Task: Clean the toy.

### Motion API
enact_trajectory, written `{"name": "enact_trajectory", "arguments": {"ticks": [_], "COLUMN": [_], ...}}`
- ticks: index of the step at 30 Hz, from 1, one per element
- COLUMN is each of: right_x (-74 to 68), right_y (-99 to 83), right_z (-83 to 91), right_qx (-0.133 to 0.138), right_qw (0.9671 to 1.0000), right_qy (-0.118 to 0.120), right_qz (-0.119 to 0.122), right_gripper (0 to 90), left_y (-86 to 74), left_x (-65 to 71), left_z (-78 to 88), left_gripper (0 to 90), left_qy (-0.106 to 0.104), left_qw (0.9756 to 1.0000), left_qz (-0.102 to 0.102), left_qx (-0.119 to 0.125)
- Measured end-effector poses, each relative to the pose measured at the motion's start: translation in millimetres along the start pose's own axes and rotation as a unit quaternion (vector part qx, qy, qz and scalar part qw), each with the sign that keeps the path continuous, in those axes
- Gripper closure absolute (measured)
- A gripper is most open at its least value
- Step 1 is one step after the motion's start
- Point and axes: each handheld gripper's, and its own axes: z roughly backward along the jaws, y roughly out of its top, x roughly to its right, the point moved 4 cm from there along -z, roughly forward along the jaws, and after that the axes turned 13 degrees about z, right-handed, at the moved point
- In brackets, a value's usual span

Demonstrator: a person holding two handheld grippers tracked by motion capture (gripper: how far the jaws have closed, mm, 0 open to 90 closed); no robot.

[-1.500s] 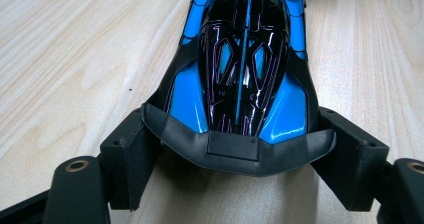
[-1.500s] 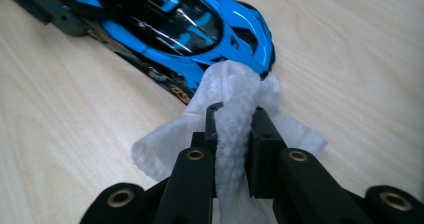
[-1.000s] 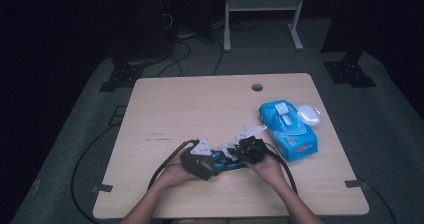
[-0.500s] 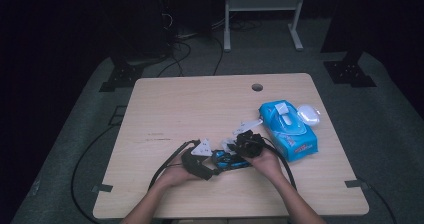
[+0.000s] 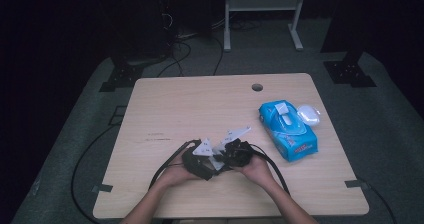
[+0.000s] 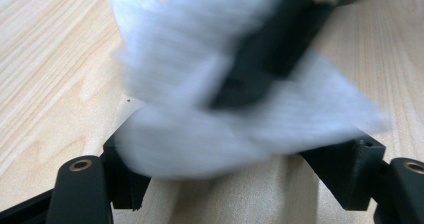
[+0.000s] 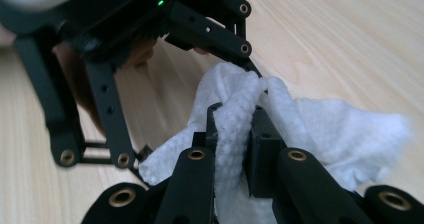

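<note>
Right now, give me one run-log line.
right gripper: shut on white wipe | left gripper: open, wipe between jaws, just opening | wipes pack: right, untouched

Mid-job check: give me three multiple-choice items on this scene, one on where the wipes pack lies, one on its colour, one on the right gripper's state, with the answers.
1. Where does the wipes pack lie on the table?
A. Toward the right edge
B. At the far left corner
C. Under the person's forearms

2. What colour is the pack?
A. Red
B. Blue
C. Green

3. What state is the right gripper in?
A. Wide open over bare wood
B. Shut on a pen
C. Shut on the white wipe

Answers:
1 A, the high view shows it right of both hands, beside a small white case.
2 B, its wrapper is blue with a white flap.
3 C, the right gripper view shows the fingers pinching a fold of the wipe.
</note>
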Motion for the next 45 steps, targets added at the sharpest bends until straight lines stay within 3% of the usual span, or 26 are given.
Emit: {"name": "enact_trajectory", "arguments": {"ticks": [5, 8, 12, 14, 19, 28, 30, 32, 34, 38, 42, 45], "right_x": [0.4, 5.5, 2.9, -1.1, -0.1, 2.3, 5.7, 11.3, 17.8, 18.5, 5.7, 3.5], "right_y": [2.6, 6.4, 5.2, -0.3, -4.5, -7.0, -4.2, -2.7, -3.0, -3.7, -3.1, -4.6], "right_z": [1.1, -7.4, -8.7, -2.7, 4.1, 6.0, 0.7, -3.7, -7.0, -6.6, -5.8, -2.0], "right_qx": [-0.007, 0.0, -0.001, 0.003, 0.016, 0.019, 0.026, 0.028, 0.034, 0.035, 0.015, 0.017], "right_qw": [1.0, 0.9999, 0.9999, 0.9999, 0.9972, 0.9963, 0.9958, 0.9972, 0.9964, 0.9961, 0.9979, 0.9974], "right_qy": [-0.002, -0.013, -0.007, 0.006, 0.048, 0.059, 0.054, 0.025, -0.001, -0.006, 0.024, 0.036], "right_qz": [0.005, -0.004, -0.007, -0.015, -0.055, -0.059, -0.069, -0.064, -0.077, -0.081, -0.059, -0.06], "right_gripper": [82.0, 82.0, 82.0, 81.6, 81.7, 81.8, 81.9, 82.1, 82.1, 82.0, 81.7, 81.7], "left_y": [1.6, 3.8, 4.8, 4.2, 4.7, 3.9, 3.7, 3.6, 3.2, 3.0, 2.6, 2.5], "left_x": [1.1, 2.3, 2.3, 3.4, 5.4, 5.1, 4.9, 4.7, 4.2, 4.0, 4.0, 4.3], "left_z": [-2.0, -5.4, -6.2, -6.4, -6.5, -5.4, -5.1, -4.8, -4.3, -4.2, -3.4, -3.1], "left_gripper": [25.6, 24.7, 24.8, 25.4, 25.2, 25.5, 25.6, 25.6, 25.7, 25.7, 25.6, 25.7], "left_qy": [0.001, 0.003, 0.0, -0.01, -0.007, -0.006, -0.007, -0.007, -0.007, -0.008, -0.007, -0.006], "left_qw": [1.0, 1.0, 1.0, 0.9999, 1.0, 1.0, 1.0, 1.0, 1.0, 1.0, 1.0, 0.9999], "left_qz": [0.002, 0.005, 0.004, 0.0, -0.001, -0.004, -0.005, -0.004, -0.004, -0.005, -0.006, -0.008], "left_qx": [0.001, 0.005, 0.002, 0.002, 0.001, 0.001, 0.0, -0.001, -0.001, -0.001, -0.002, -0.003]}}
